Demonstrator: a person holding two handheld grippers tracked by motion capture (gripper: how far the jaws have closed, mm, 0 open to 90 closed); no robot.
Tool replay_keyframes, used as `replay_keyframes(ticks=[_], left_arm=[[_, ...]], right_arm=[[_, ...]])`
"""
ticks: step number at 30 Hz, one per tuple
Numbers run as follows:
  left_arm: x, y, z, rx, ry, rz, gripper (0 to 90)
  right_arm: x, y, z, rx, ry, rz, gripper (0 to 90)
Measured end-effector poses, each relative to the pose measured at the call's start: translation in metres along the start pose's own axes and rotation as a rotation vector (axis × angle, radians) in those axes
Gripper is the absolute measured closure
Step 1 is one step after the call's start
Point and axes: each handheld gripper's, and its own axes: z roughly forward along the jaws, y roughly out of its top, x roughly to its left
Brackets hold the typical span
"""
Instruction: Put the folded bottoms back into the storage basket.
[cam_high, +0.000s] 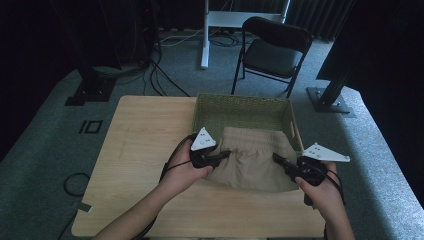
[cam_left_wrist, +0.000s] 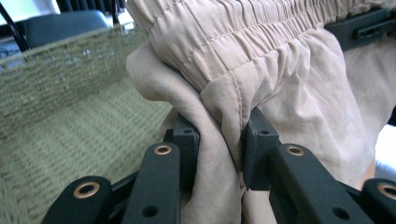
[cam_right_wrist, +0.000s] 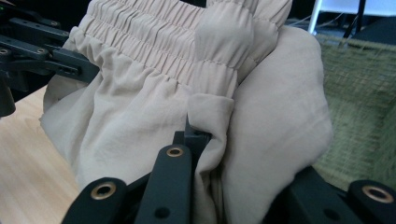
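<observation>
You have one folded beige garment (cam_high: 252, 160), elastic-waisted and most likely a pair of shorts, held between your two grippers above the near edge of the one green woven basket (cam_high: 243, 111). Your left gripper (cam_high: 223, 154) is clamped on the garment's left end; in the left gripper view the cloth is bunched between the pads (cam_left_wrist: 187, 140), just below the gathered waistband. Your right gripper (cam_high: 278, 160) is clamped on the right end, and in the right gripper view the fabric (cam_right_wrist: 187, 93) wraps over the pad (cam_right_wrist: 196, 135) so thickly that the far jaw is hidden behind it.

The relation that matters is this: the garment's long axis runs left to right, strung between your hands and parallel to the basket's near wall, with the basket lying directly beyond it, away from you. Both hands sit about equally near that wall, so neither needs to lead. The bundle hangs partly over the basket's rim and partly over the wooden desk (cam_high: 145, 135).

My judgement is that the coming move is a level push forward with both hands together, keeping the ends even so the fold holds, then lowering into the basket.

Count: one garment, one basket, two grippers, one desk, one black folding chair (cam_high: 274, 50) behind.
</observation>
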Motion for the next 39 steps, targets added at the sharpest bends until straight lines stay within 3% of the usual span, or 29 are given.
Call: replay_keyframes(ticks=[9, 21, 25, 39], left_arm=[[0.014, 0.025, -0.002, -0.055, 0.01, 0.015, 72.8], [0.04, 0.045, 0.008, -0.117, 0.03, -0.019, 73.0], [0.049, 0.049, 0.015, -0.115, 0.04, -0.009, 73.1], [0.08, 0.057, 0.047, -0.11, 0.061, -0.029, 73.2]], right_arm=[[-0.01, 0.032, 0.003, -0.043, 0.0, -0.008, 77.9], [-0.028, 0.061, 0.021, -0.077, 0.008, 0.01, 77.9], [-0.036, 0.069, 0.029, -0.069, 0.005, 0.016, 77.9], [-0.066, 0.085, 0.063, -0.035, -0.016, 0.042, 77.8]])
